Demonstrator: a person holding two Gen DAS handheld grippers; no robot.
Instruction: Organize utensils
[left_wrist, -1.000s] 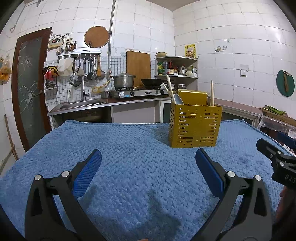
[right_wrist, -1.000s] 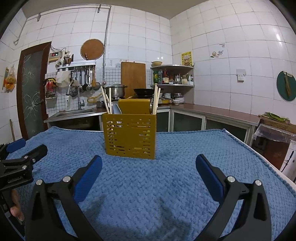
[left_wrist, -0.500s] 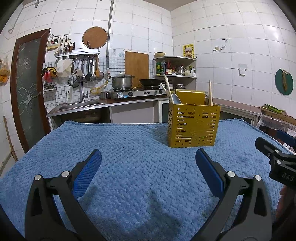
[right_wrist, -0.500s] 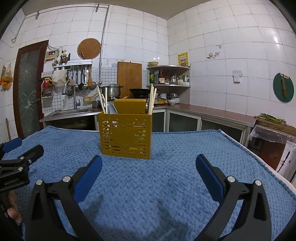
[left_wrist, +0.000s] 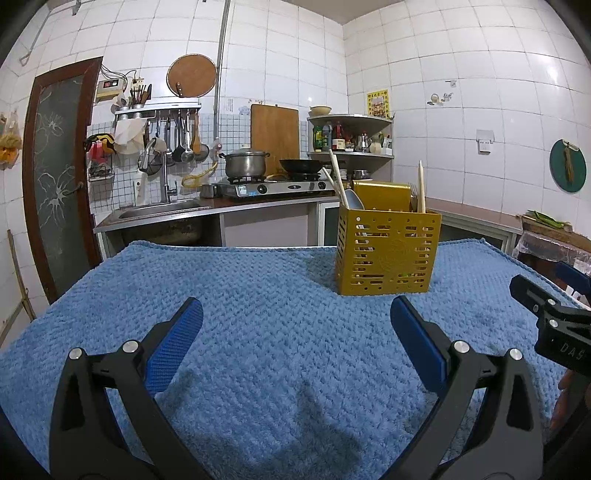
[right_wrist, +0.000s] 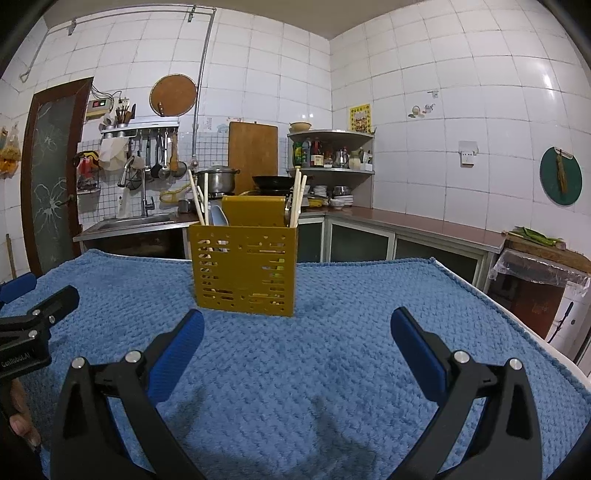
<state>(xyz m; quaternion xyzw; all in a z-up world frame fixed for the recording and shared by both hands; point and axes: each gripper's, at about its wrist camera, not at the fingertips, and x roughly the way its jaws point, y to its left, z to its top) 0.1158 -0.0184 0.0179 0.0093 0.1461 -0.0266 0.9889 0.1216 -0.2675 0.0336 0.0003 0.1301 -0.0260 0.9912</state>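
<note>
A yellow perforated utensil holder (left_wrist: 386, 253) (right_wrist: 243, 271) stands upright on the blue towel (left_wrist: 258, 314) (right_wrist: 332, 332). Pale chopsticks (right_wrist: 297, 199) (left_wrist: 421, 186) and a light spoon (right_wrist: 218, 216) (left_wrist: 354, 199) stick out of its top. My left gripper (left_wrist: 295, 328) is open and empty, well short of the holder and to its left. My right gripper (right_wrist: 295, 332) is open and empty too, with the holder ahead and slightly left. Each gripper shows at the edge of the other's view: the right one (left_wrist: 554, 321), the left one (right_wrist: 33, 328).
Behind the towel-covered table runs a kitchen counter with a sink (left_wrist: 162, 210), a gas stove with a pot (left_wrist: 245, 164) and a wok (left_wrist: 301, 166), and a corner shelf of bottles (right_wrist: 328, 155). A door (left_wrist: 59, 177) is at the left. The table's right edge (right_wrist: 517, 314) drops off.
Both grippers have drawn back a little and lifted slightly, so the holder looks a bit smaller and farther. Both stay open and empty.
</note>
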